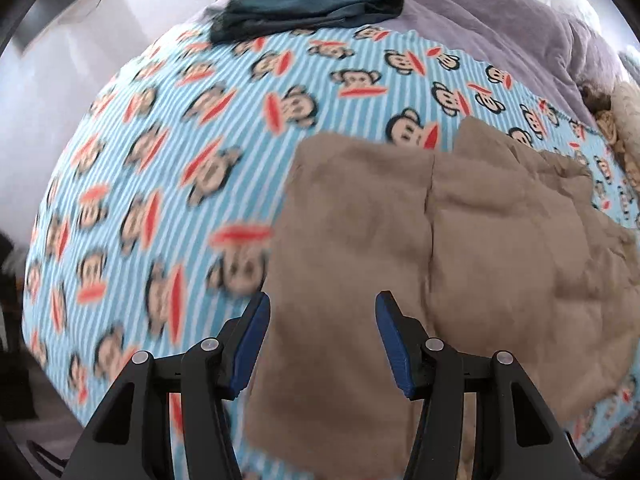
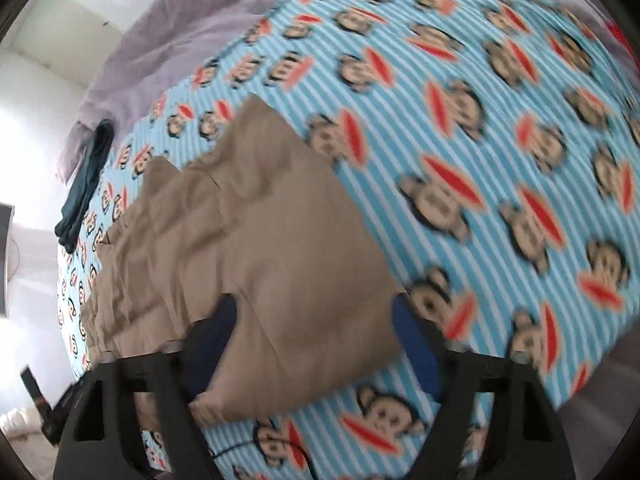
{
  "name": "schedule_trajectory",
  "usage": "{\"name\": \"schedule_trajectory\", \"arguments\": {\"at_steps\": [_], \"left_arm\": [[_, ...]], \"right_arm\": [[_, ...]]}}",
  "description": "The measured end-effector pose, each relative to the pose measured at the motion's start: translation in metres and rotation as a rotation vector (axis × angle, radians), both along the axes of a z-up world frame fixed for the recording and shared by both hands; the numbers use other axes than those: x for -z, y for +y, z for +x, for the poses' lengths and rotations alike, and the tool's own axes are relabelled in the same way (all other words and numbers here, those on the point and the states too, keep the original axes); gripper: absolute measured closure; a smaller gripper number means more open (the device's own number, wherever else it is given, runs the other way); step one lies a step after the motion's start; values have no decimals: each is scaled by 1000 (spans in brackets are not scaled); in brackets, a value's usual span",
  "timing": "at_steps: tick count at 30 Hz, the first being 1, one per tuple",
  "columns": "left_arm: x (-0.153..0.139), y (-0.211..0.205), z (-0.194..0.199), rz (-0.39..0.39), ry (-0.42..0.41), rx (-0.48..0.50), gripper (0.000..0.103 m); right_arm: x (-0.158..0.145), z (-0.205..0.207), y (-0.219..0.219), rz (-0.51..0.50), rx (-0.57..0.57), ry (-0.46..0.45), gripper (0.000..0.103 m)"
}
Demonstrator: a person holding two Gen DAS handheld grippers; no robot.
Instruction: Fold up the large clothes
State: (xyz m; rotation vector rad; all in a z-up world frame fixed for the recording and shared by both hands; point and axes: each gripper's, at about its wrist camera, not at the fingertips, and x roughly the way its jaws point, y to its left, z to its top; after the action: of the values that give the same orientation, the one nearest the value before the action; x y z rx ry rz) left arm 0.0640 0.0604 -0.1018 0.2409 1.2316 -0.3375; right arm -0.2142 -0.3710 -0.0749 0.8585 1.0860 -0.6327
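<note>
A tan garment (image 1: 420,248) lies spread and partly folded on the blue-striped monkey-print bed cover (image 1: 168,168). My left gripper (image 1: 322,308) is open just above the garment's near left part, its blue fingertips (image 1: 256,320) apart. In the right wrist view the same tan garment (image 2: 256,240) runs from the lower middle up to the left. My right gripper (image 2: 316,312) is open over the garment's near corner, one pad on each side, holding nothing.
A dark teal folded garment (image 1: 308,10) lies at the far edge of the cover, also in the right wrist view (image 2: 86,184). A lilac blanket (image 1: 480,12) is bunched behind it. Brown plush items (image 1: 612,120) sit at the right. The bed cover (image 2: 480,140) extends right.
</note>
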Motion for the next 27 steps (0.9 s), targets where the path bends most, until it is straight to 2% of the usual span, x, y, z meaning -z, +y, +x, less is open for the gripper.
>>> {"name": "schedule_trajectory", "arguments": {"at_steps": [1,2,5,8,11,13,18,26,27], "left_arm": [[6,-8,9,11,-8,-1,46],[13,-16,21,16,-12,-15,46],[32,-25,45,39,1,-60,46],[57,-26,64,30,57,-97,46],[76,-25,69,29,69,-113,32],[83,-24,71,-2,91,-118,32],[69,-20,71,6,102,-106,32],[34,0,43,-6,83,-46,32],[32,3,39,-10,89,-47,32]], "right_arm": [[4,17,-3,-10,-18,12,72],[6,30,-8,-17,-38,5,75],[16,64,-15,-69,-101,9,75],[43,100,-23,-121,-154,84,75],[74,118,-33,-89,-159,141,75],[85,123,-36,-86,-163,156,75],[75,128,-30,-100,-185,191,75],[33,109,-4,-84,-195,162,74],[30,108,1,-87,-208,160,70]]}}
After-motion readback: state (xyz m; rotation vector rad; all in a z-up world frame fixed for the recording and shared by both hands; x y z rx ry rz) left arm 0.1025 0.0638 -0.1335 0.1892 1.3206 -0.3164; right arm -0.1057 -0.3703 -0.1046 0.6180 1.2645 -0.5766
